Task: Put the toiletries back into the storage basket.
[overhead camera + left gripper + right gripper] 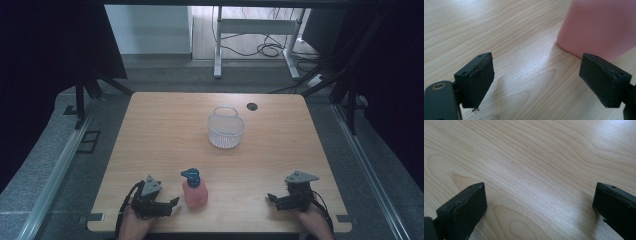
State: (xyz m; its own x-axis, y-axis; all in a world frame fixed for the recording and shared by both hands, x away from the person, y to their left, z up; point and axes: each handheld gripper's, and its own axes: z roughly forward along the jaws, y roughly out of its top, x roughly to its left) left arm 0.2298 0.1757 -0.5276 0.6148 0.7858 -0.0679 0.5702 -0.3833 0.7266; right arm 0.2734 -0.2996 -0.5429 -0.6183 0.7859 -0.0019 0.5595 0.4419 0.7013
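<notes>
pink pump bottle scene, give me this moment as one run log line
left gripper: open, beside pink pump bottle, not touching | right gripper: open over bare table | wire basket: far centre, upright

My left gripper (172,202) sits low at the near left of the bench (165,130), its jaws spread wide and pointing toward my right, with nothing between them. My left hand (134,222) grips it from behind, the cable looping beside my wrist. My right gripper (271,198) sits low at the near right, jaws wide apart, aimed toward my left, held in my right hand (314,220).
</notes>
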